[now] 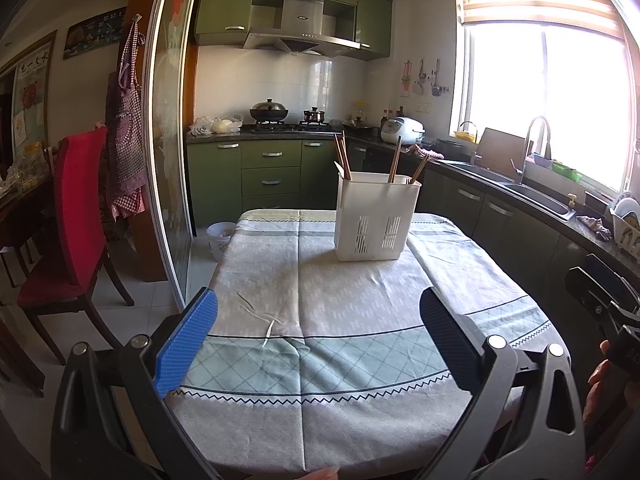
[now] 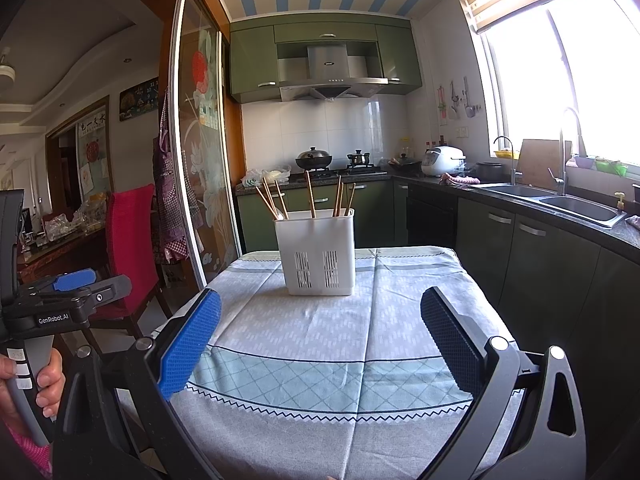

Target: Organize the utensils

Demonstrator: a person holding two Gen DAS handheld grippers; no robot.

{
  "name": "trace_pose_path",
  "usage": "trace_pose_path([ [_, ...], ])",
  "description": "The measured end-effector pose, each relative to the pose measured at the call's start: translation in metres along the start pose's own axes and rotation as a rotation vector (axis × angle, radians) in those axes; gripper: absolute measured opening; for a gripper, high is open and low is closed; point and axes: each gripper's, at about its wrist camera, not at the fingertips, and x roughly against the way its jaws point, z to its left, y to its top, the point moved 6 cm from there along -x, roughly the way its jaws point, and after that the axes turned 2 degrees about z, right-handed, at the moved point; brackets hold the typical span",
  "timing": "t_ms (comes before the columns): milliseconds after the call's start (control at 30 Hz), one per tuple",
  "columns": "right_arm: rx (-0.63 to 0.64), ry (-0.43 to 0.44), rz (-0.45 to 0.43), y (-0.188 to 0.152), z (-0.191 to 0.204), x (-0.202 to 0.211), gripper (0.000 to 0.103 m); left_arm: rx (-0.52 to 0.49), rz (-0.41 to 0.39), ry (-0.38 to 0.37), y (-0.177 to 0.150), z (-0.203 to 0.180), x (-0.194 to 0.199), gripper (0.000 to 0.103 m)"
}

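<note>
A white plastic utensil holder [image 1: 375,216] [image 2: 318,252] stands upright on the far half of the cloth-covered table [image 1: 328,312] [image 2: 320,344]. Several wooden chopsticks [image 1: 344,156] [image 2: 310,198] stick up out of it, along with a white spoon tip [image 2: 280,214]. My left gripper [image 1: 320,308] is open over the table's near half, nothing between its blue pads. My right gripper [image 2: 320,312] is open too, also empty, well short of the holder. The left gripper's body [image 2: 72,296] shows at the left of the right wrist view, held by a hand [image 2: 44,384].
A red chair [image 1: 76,216] [image 2: 128,240] stands left of the table beside a sliding glass door [image 1: 168,160]. A small white bin [image 1: 219,238] sits on the floor. Dark counters with a sink [image 2: 576,204], stove and pots [image 2: 314,158] line the back and right.
</note>
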Motion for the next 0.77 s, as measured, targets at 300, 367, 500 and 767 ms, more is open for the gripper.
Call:
trace_pose_path([
  [300,-0.002,0.002,0.01,-0.005,0.001,-0.001,0.098,0.037,0.019,-0.074,-0.001,0.001,-0.008,0.096],
  [367,-0.002,0.002,0.012,-0.005,0.0,-0.002,0.098,0.025,0.014,-0.042,-0.002,0.002,-0.01,0.096],
  [500,-0.006,0.003,0.021,-0.008,0.0,-0.002,0.098,0.009,0.037,-0.007,-0.003,0.005,-0.017,0.096],
  [767,-0.012,0.0,0.042,-0.011,0.001,-0.009,0.098,0.017,0.102,0.014,-0.013,0.013,-0.039,0.096],
])
